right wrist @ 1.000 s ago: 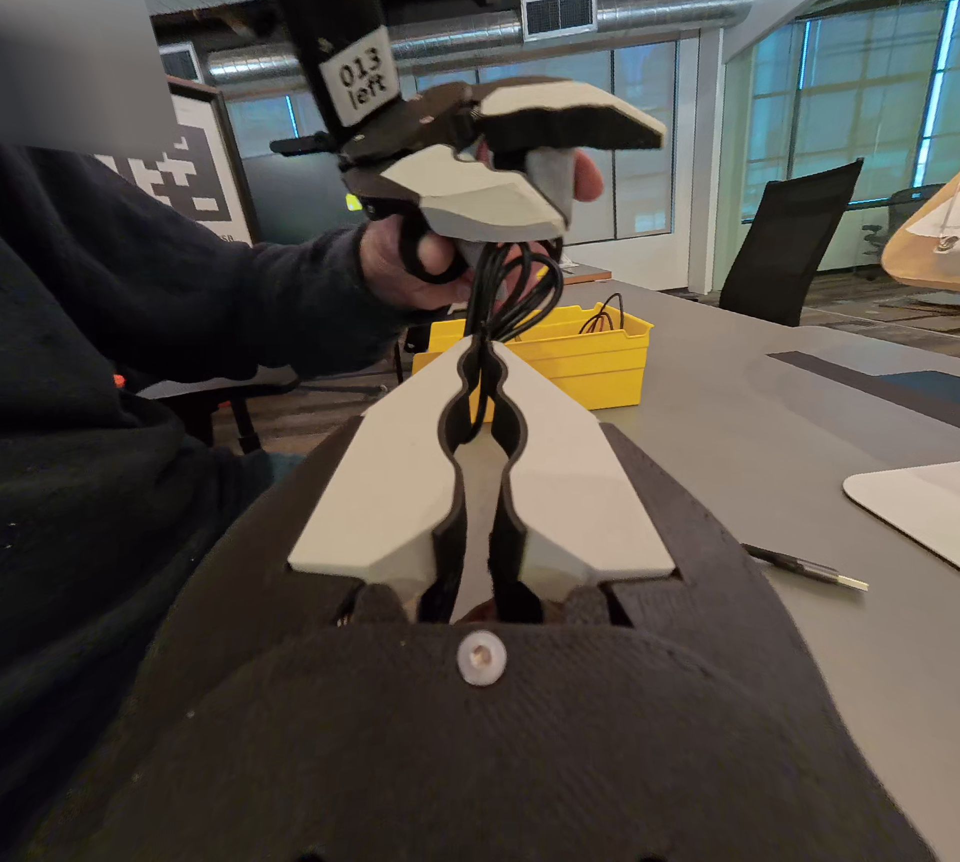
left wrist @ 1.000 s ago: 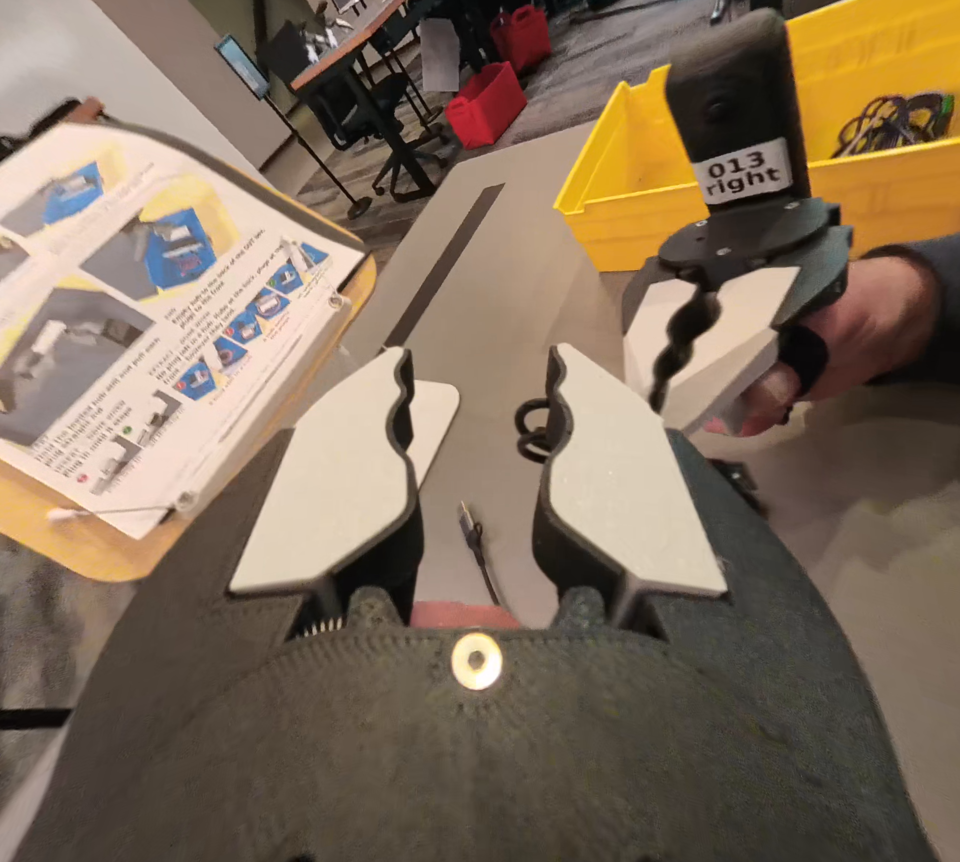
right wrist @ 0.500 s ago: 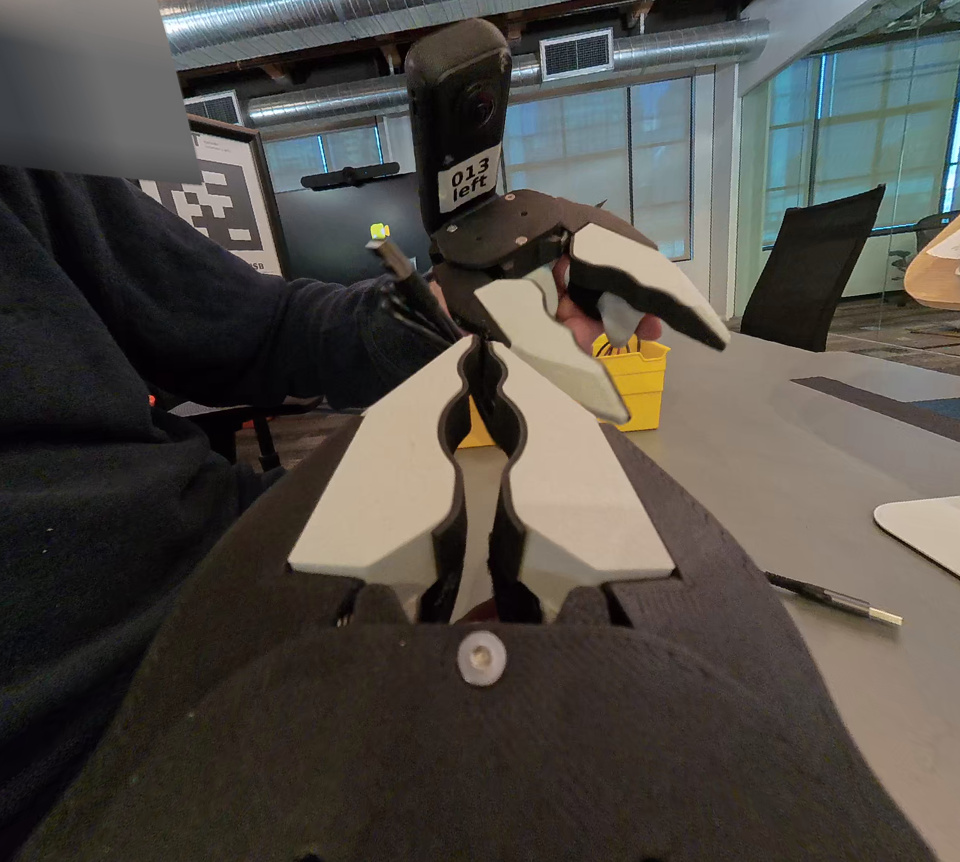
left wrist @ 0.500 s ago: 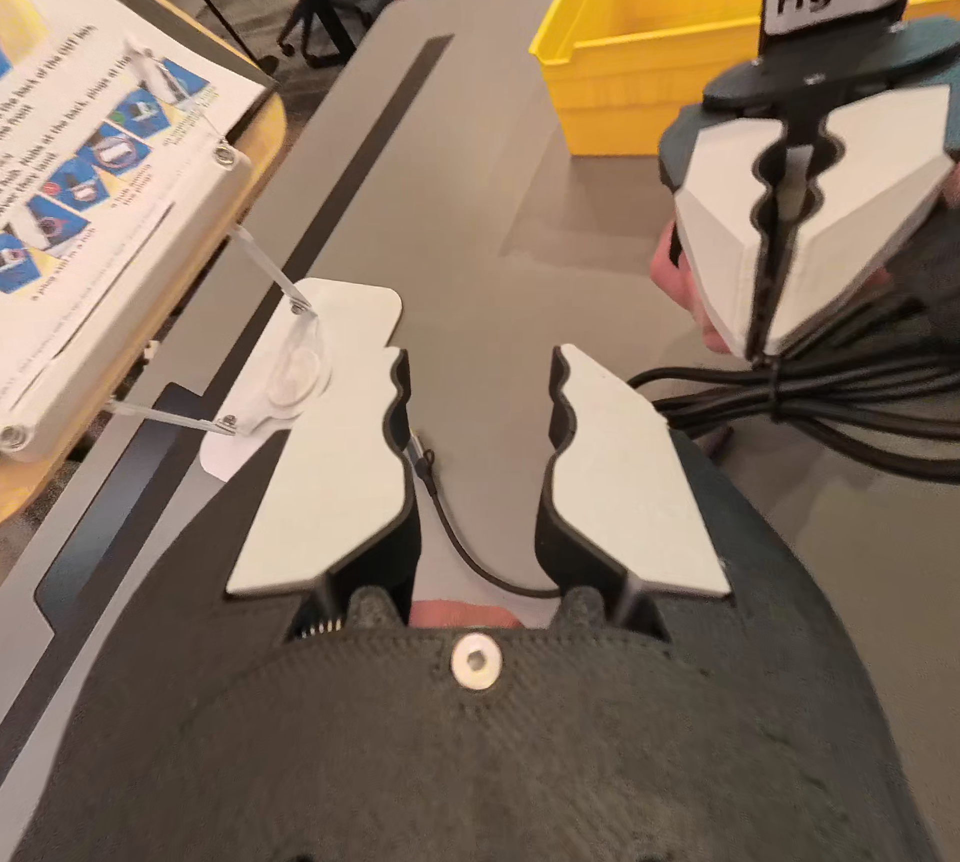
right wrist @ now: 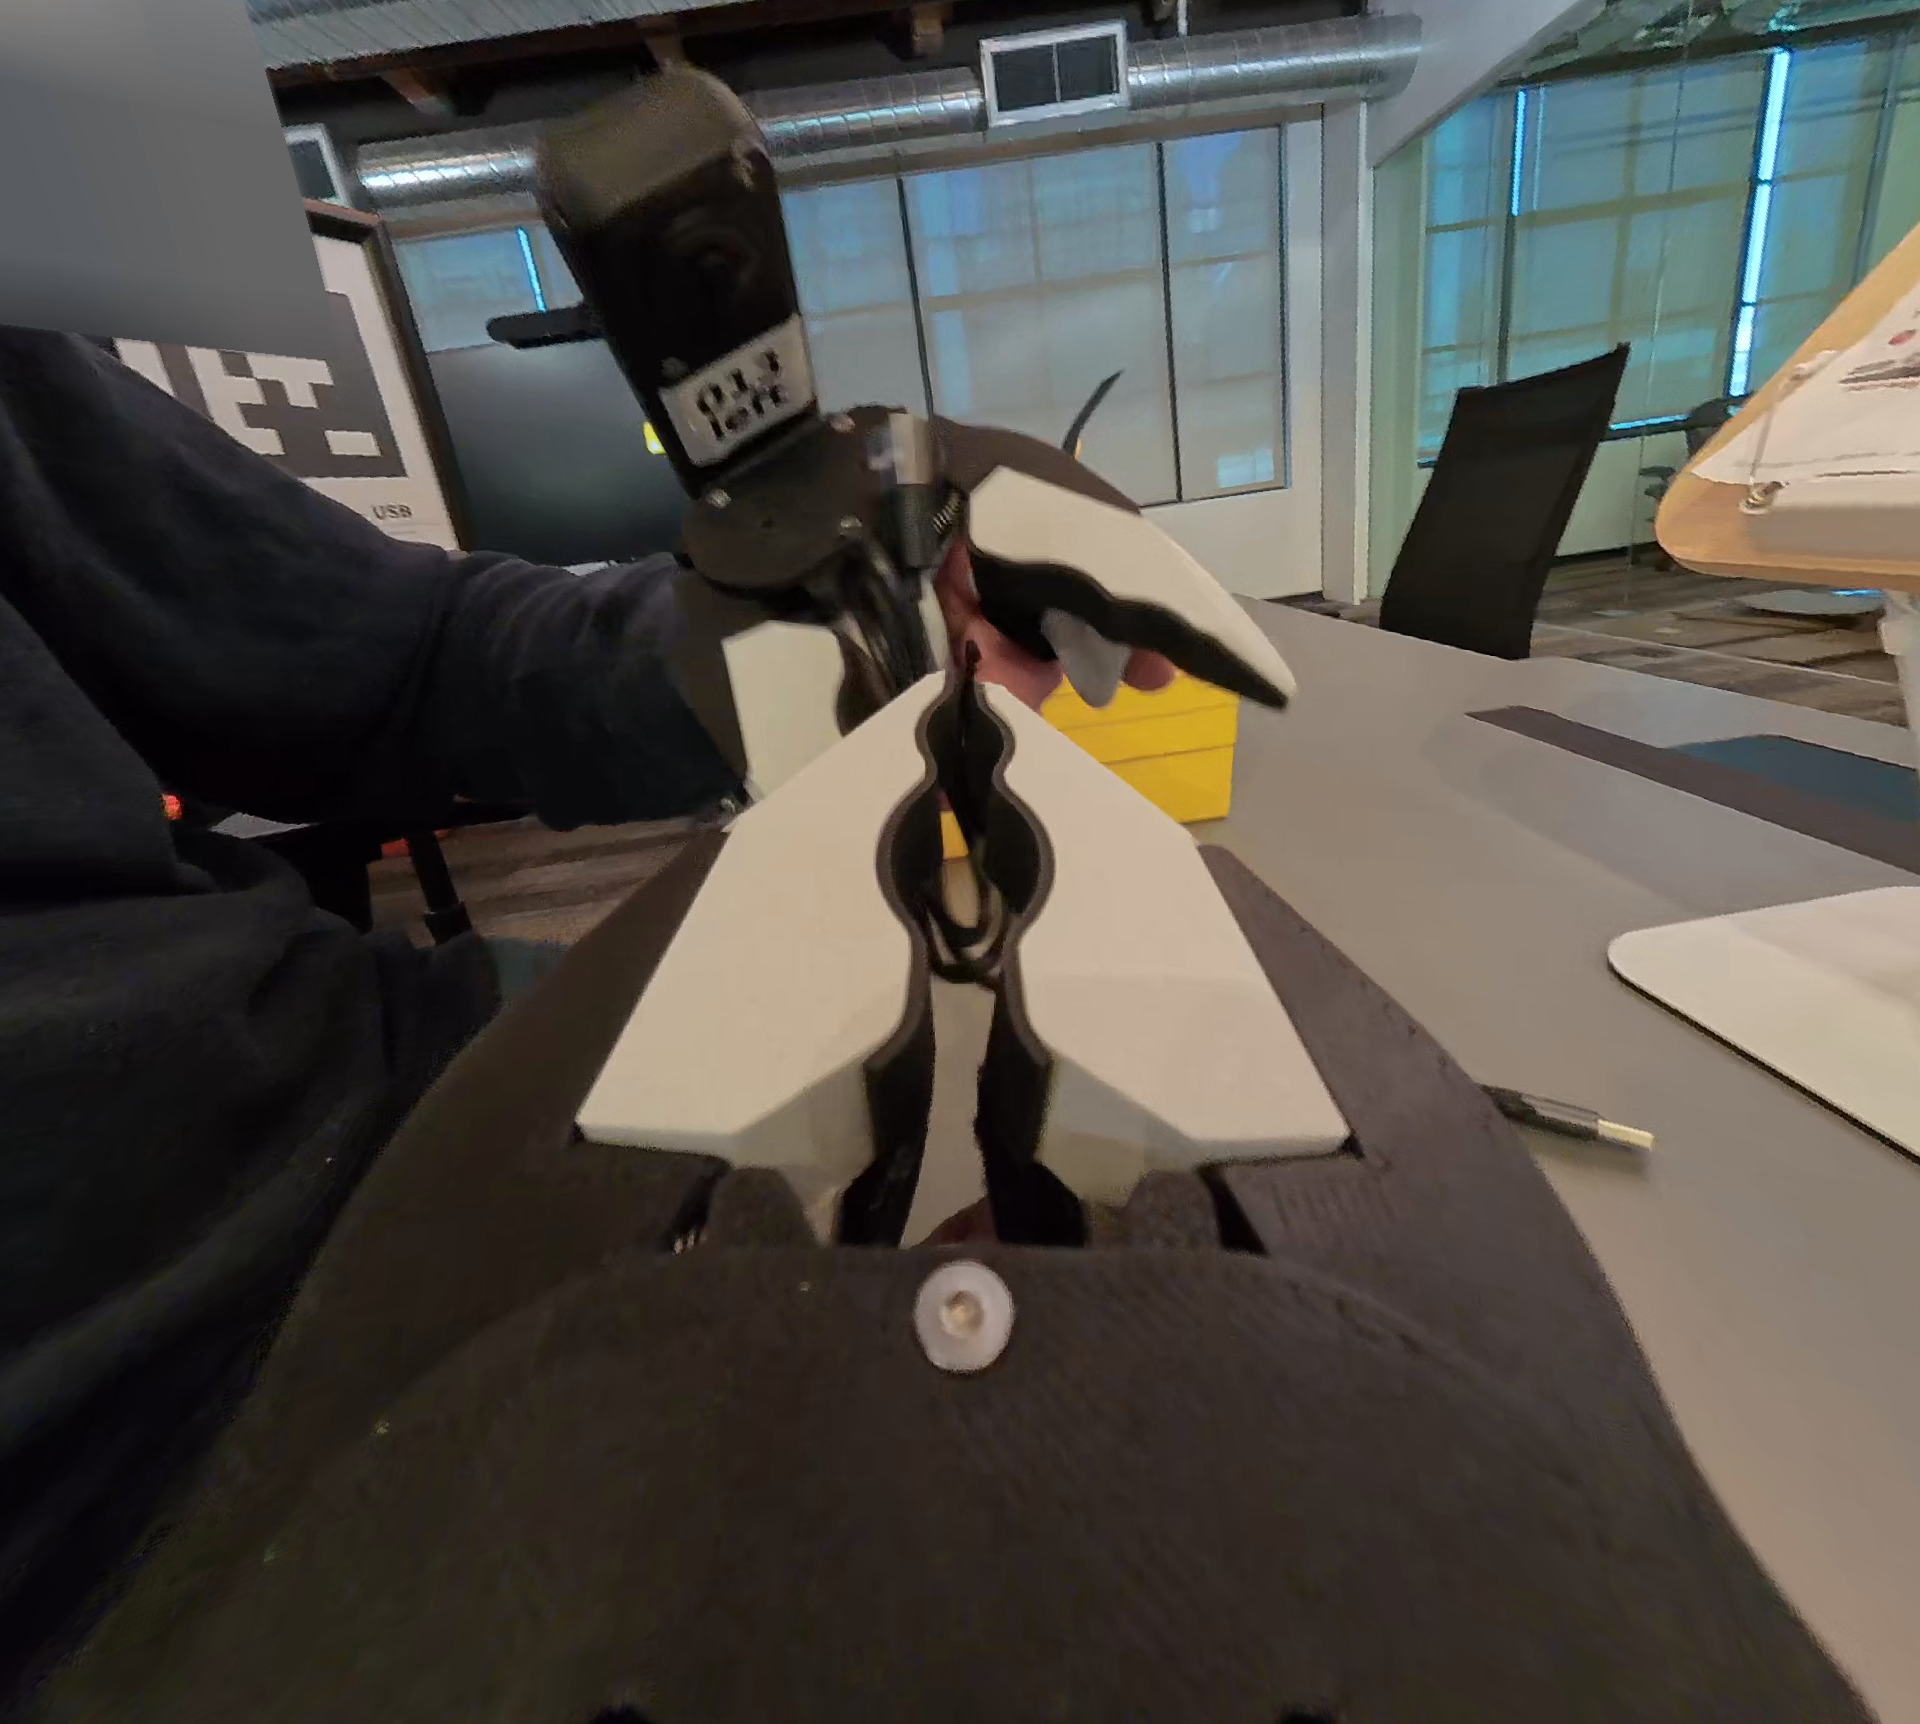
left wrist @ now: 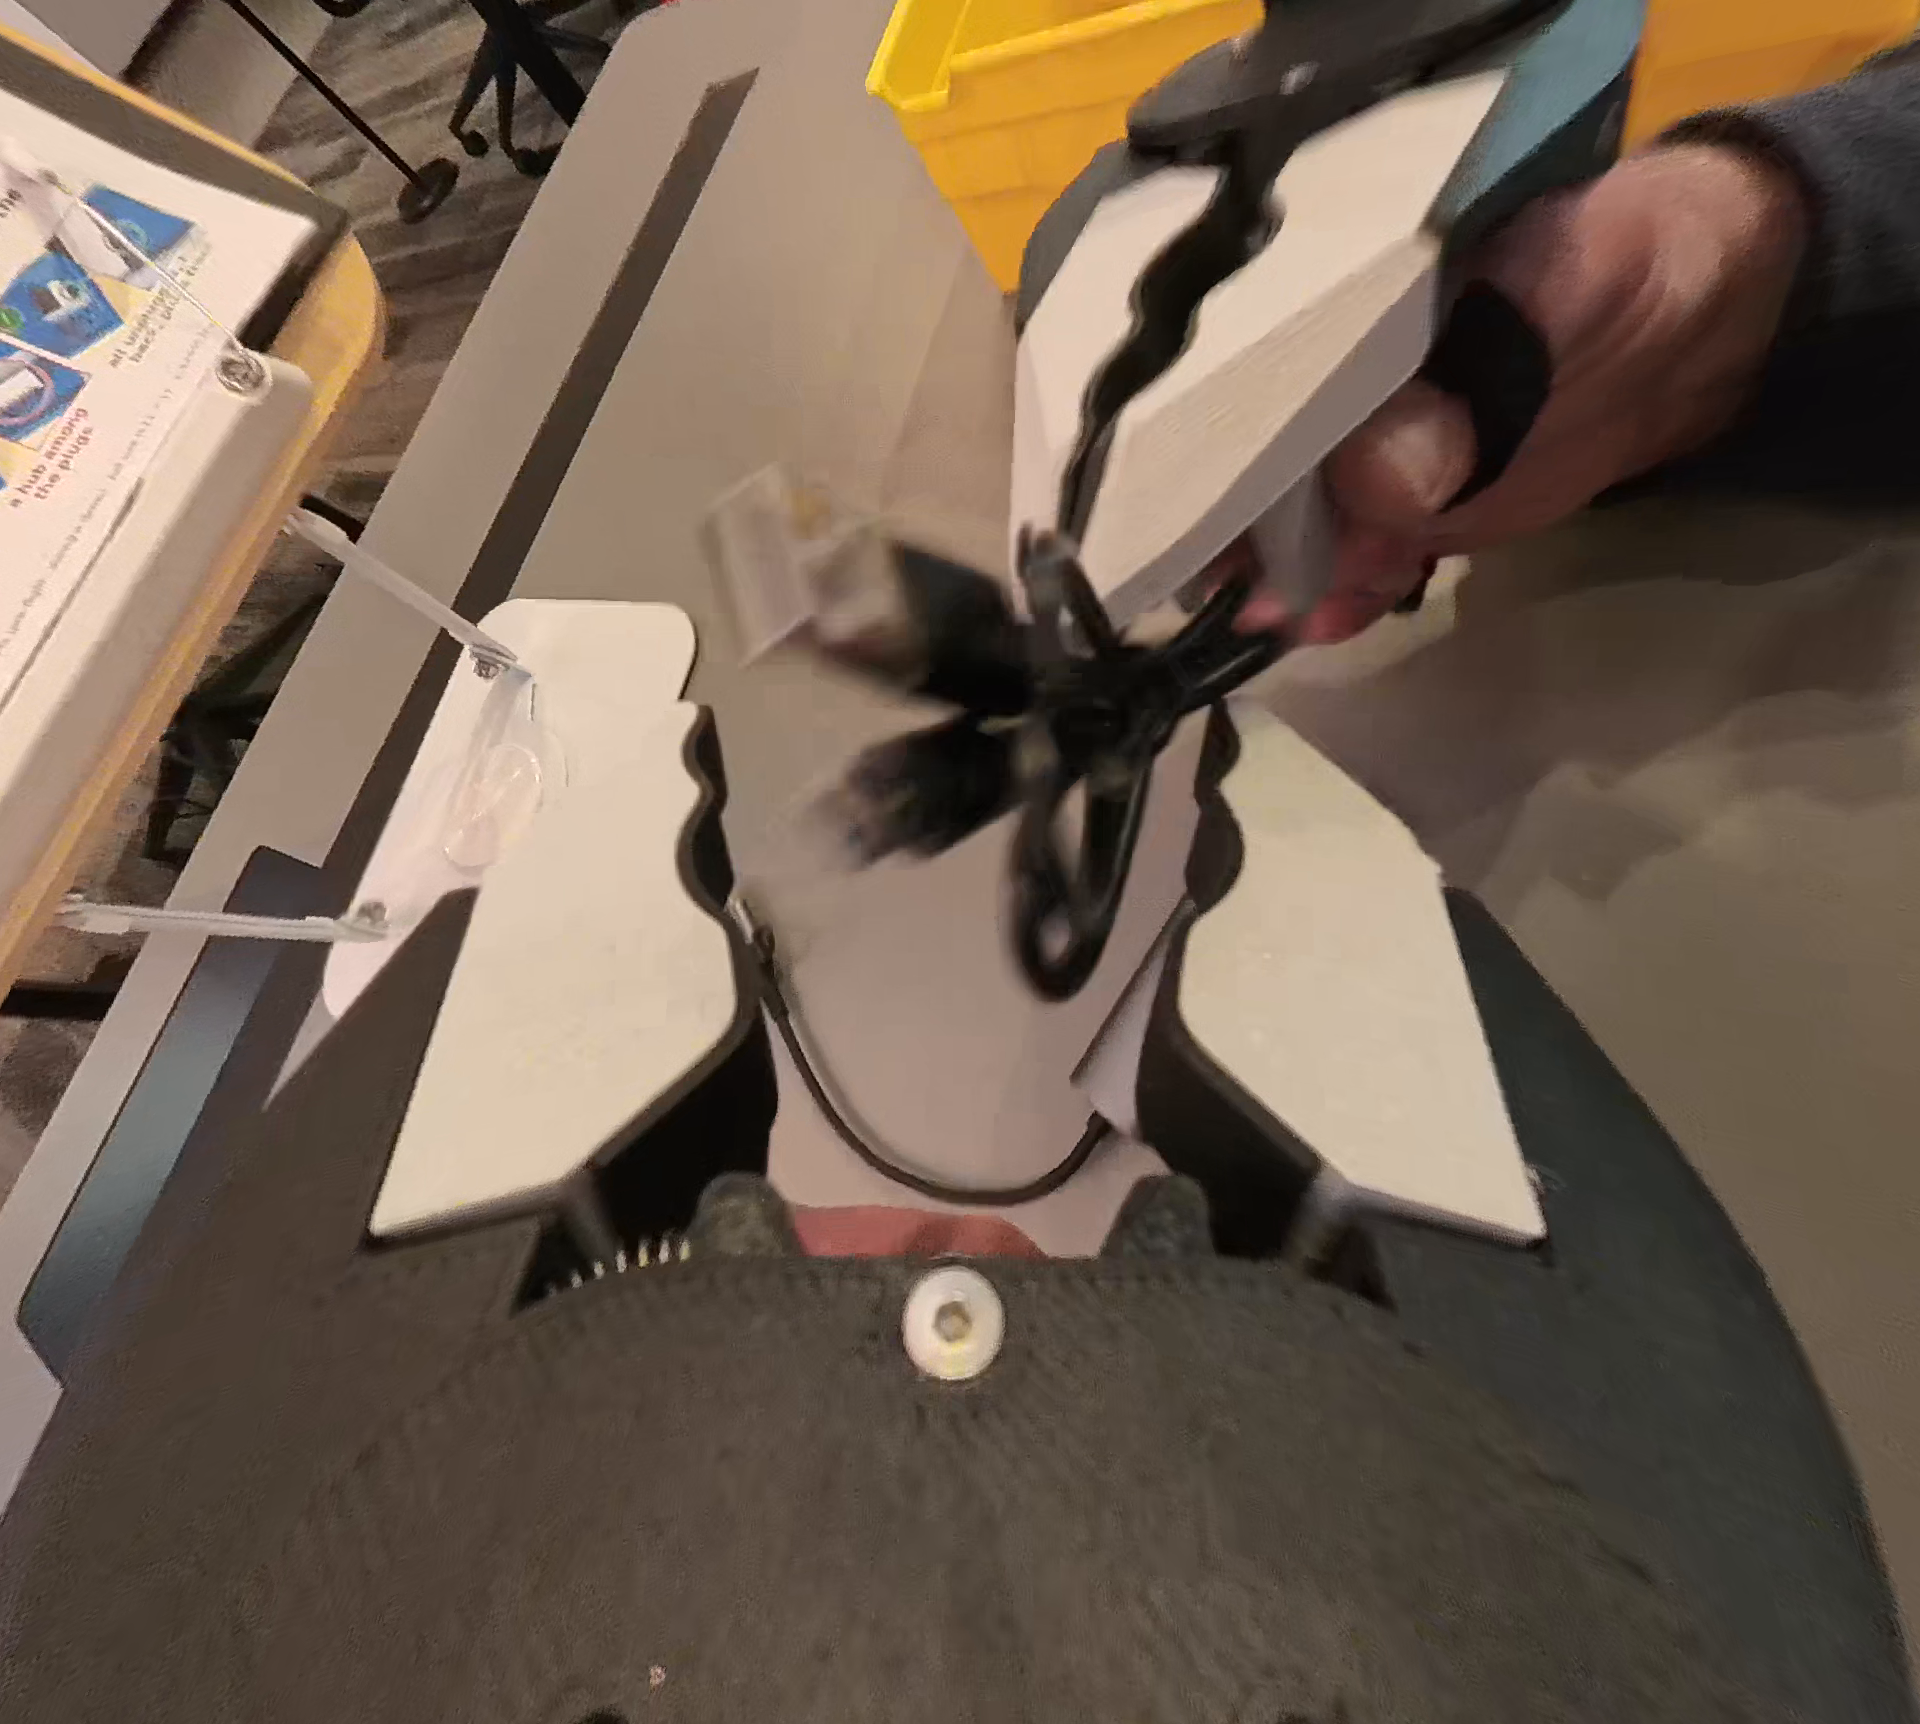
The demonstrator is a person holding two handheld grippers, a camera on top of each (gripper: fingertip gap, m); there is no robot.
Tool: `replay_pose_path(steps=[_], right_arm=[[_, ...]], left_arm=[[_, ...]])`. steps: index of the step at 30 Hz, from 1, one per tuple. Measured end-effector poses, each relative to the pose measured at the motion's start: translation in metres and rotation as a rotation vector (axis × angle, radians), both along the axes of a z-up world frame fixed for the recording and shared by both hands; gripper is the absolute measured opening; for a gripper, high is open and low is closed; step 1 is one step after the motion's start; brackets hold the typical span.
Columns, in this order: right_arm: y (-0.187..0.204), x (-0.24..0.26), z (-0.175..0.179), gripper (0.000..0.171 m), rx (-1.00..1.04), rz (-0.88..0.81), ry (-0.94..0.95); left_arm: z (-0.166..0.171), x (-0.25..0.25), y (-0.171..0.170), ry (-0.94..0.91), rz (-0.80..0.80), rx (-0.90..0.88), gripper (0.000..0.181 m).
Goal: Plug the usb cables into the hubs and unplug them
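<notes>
My right gripper [right wrist: 966, 698] is shut on a tied bundle of black USB cable [right wrist: 964, 843]. In the left wrist view the right gripper [left wrist: 1070, 562] holds the blurred bundle [left wrist: 1049, 718] just above and between my left gripper's fingers, its plugs pointing left. My left gripper [left wrist: 961, 739] is open and empty; it also shows in the right wrist view [right wrist: 1018, 635], jaws spread around the cable ends. A second thin black cable [left wrist: 831, 1113] lies on the grey table [left wrist: 831, 324] between the left fingers, and its silver plug [right wrist: 1569, 1118] shows at the right.
A yellow bin [left wrist: 1039, 12] with cables stands behind the right gripper. An instruction sheet on a wooden board [left wrist: 104, 386] stands at the left on a white base plate [left wrist: 592, 656]. A smaller yellow bin [right wrist: 1153, 739] and a black chair [right wrist: 1507, 511] are farther off. Spacing between my two grippers at the tips: around 4 centimeters.
The right gripper has tilted and brought the cable bundle down over the left gripper's open jaws. The bundle is swinging and blurred. The left gripper stays open.
</notes>
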State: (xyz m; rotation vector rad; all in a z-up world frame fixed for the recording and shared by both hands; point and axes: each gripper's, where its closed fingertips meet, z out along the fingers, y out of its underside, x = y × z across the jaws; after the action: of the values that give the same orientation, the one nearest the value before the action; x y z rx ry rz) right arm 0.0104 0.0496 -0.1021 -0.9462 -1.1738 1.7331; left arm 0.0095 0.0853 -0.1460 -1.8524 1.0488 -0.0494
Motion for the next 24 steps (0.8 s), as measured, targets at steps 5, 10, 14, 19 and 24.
replay_pose_path(steps=[5,10,14,19,24], right_arm=[[0.002,-0.002,-0.003,0.000,-0.001,-0.013,-0.018],[0.014,0.001,-0.001,0.000,-0.072,-0.035,-0.004],[0.024,0.001,-0.004,0.000,-0.134,-0.049,-0.020],[0.020,0.000,-0.003,0.000,-0.145,-0.024,-0.023],[0.017,-0.001,-0.004,0.000,-0.143,-0.011,-0.032]], left_arm=[[0.023,0.000,0.004,-0.010,0.041,0.125,0.098],[0.053,-0.001,-0.004,0.066,0.073,0.377,0.088],[0.069,0.028,-0.036,0.276,-0.058,0.655,0.076],[0.039,0.022,-0.027,0.393,-0.088,0.520,0.083],[0.027,0.016,-0.017,0.440,-0.116,0.422,0.089]])
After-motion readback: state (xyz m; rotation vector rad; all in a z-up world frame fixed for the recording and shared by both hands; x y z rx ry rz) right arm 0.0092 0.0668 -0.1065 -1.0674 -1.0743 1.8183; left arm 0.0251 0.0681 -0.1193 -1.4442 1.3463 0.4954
